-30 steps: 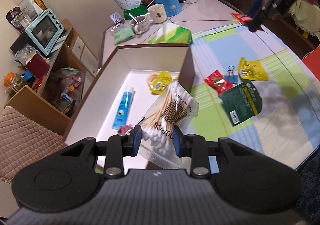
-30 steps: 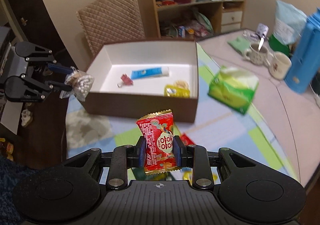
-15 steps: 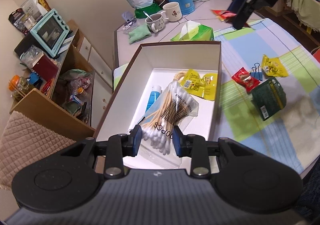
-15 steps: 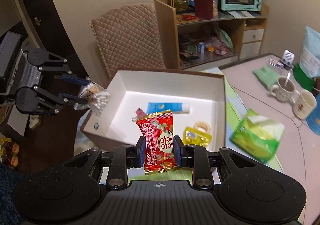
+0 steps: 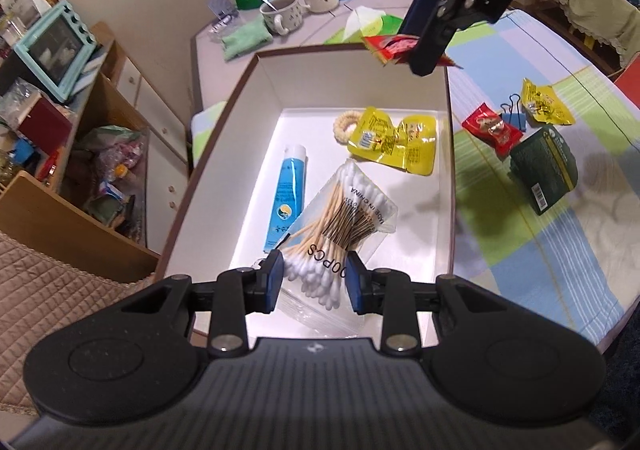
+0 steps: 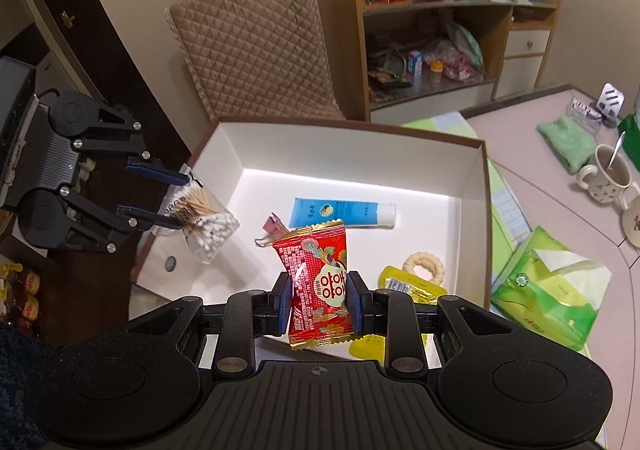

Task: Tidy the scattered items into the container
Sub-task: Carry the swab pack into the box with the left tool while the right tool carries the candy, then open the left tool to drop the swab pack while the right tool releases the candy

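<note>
Both my grippers hang over the box (image 5: 448,154): my left gripper (image 5: 314,280) pinches the cotton swab bag (image 5: 336,226) above its near end, and my right gripper (image 6: 318,300) clamps the red snack packet (image 6: 316,274) above the opposite rim.

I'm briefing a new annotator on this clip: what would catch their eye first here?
Both grippers are loaded over the white-lined box: the left gripper pinches a bag of cotton swabs, the right gripper a red snack packet. A blue tube already lies inside.
</note>
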A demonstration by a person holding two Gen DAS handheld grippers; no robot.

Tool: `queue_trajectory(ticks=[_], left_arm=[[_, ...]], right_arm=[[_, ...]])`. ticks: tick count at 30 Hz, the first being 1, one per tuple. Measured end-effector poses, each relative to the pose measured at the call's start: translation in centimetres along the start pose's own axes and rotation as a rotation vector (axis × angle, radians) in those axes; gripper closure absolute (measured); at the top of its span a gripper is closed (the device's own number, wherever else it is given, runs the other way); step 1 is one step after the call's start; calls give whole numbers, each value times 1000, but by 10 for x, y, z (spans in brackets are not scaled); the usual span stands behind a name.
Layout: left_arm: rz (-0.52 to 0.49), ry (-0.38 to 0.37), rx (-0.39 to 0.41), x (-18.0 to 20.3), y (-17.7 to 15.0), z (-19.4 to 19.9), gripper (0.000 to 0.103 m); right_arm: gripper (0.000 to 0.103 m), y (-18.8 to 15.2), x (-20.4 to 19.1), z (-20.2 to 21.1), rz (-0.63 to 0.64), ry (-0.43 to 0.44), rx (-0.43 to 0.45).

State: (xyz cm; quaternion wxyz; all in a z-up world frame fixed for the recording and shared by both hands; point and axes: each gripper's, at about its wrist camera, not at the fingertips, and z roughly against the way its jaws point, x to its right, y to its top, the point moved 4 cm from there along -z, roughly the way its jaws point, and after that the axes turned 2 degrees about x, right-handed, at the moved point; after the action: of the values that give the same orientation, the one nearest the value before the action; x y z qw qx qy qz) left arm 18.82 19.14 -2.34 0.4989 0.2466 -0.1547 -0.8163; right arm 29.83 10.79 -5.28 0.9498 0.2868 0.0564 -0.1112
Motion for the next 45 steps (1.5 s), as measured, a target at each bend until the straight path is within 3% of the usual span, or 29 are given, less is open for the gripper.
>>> queue_trajectory(ticks=[13, 22, 32, 45], left_arm=[[57, -86, -27, 2, -8, -39, 75], [105, -75, -64, 5, -14, -62, 75], [238, -50, -94, 8, -21, -74, 75], [241, -35, -120, 10, -22, -77, 76]], right_arm=[[75, -3, 12, -50, -14, 10, -90], [75, -9, 18, -69, -31, 2, -115], [75, -13, 17, -87, -8, 10, -134], [75, -10, 21, -104, 37, 10, -159]])
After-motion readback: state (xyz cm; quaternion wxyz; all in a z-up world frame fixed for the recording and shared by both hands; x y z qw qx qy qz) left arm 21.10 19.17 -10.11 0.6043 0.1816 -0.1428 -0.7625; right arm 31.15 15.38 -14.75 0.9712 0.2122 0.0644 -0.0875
